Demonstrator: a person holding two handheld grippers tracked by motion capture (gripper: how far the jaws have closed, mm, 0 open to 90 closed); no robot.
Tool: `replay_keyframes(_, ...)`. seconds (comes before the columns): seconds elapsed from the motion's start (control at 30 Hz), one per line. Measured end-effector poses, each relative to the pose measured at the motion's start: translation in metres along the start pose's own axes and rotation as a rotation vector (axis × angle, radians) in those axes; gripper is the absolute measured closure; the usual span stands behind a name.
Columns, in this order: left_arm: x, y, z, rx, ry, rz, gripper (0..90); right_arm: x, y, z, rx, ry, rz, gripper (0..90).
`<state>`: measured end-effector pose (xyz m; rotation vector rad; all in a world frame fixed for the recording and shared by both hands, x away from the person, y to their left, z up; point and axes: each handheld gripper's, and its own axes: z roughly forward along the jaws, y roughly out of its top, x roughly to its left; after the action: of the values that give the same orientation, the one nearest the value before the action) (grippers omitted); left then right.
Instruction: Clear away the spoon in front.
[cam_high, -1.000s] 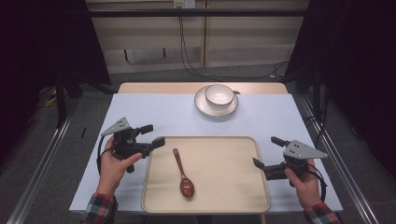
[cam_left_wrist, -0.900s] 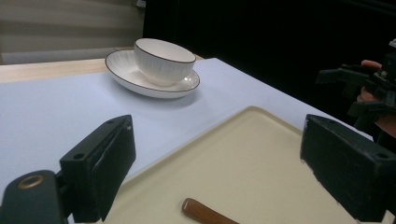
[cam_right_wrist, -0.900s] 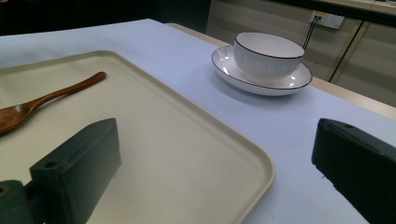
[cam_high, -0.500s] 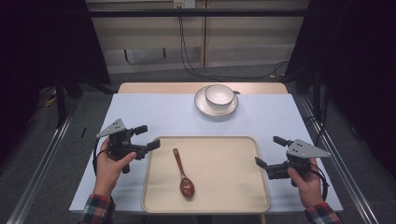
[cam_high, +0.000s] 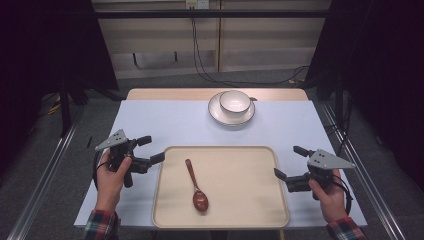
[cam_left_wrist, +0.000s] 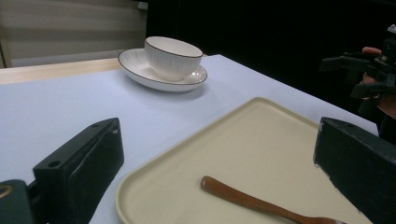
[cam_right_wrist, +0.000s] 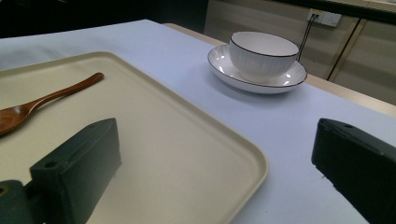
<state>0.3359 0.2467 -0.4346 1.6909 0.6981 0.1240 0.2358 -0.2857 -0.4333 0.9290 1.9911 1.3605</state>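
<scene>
We are at a table (cam_high: 165, 120) covered in pale blue, and the largest thing on it is the cream tray (cam_high: 235, 200) lying near our edge, between our two hands. Beyond it, toward the far edge and well apart from the tray, a white bowl (cam_high: 235, 101) sits upright on a white saucer (cam_high: 218, 113). On the left half of the tray lies the wooden spoon (cam_high: 195, 185), its handle pointing away from us and its dark bowl end nearest us, flat and untouched. Our left gripper (cam_high: 150, 150) hovers just off the tray's left rim, jaws wide apart and holding nothing; in the left gripper view the spoon's handle (cam_left_wrist: 243, 198) lies between those jaws, low and ahead. Our right gripper (cam_high: 292, 162) waits at the tray's right rim, jaws likewise spread and empty, well apart from the spoon. We judge the step in hand to be the approach: nothing is yet grasped, and the left gripper is the one nearer the spoon. The next move, as we read it, calls for bringing the left jaws down over the thin handle, square across it and low to the tray, then closing firmly, since so slim and flat a handle could slip or skid away.
</scene>
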Motion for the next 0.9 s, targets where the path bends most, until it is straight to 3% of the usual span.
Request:
replay_keyframes(0.13, 0.004, -0.004, -0.006, 0.003, 0.044, 0.009, 1.8, 0.0, -0.001, 0.0, 0.008, 0.002, -0.005, 0.8)
replay_keyframes(0.2, 0.006, -0.005, -0.01, -0.004, 0.026, 0.014, 1.8, -0.001, -0.001, 0.0, 0.009, 0.001, -0.005, 0.9)
replay_keyframes(0.4, 0.009, -0.013, -0.02, 0.019, 0.055, 0.04, 1.7, -0.003, -0.002, 0.0, 0.013, -0.003, -0.003, 0.9)
replay_keyframes(0.6, 0.011, -0.018, -0.028, -0.001, 0.059, 0.041, 1.9, -0.004, -0.003, 0.0, 0.013, -0.004, 0.0, 0.9)
replay_keyframes(0.67, 0.011, -0.02, -0.031, -0.003, 0.067, 0.062, 2.2, -0.005, -0.004, -0.001, 0.015, -0.009, -0.002, 0.9)
replay_keyframes(0.77, 0.011, -0.022, -0.037, 0.001, 0.044, 0.09, 2.3, -0.006, -0.004, -0.001, 0.013, -0.006, 0.003, 0.8)
replay_keyframes(0.9, 0.009, -0.025, -0.042, -0.027, 0.073, 0.091, 3.3, -0.008, -0.005, -0.001, 0.013, -0.014, 0.014, 0.8)
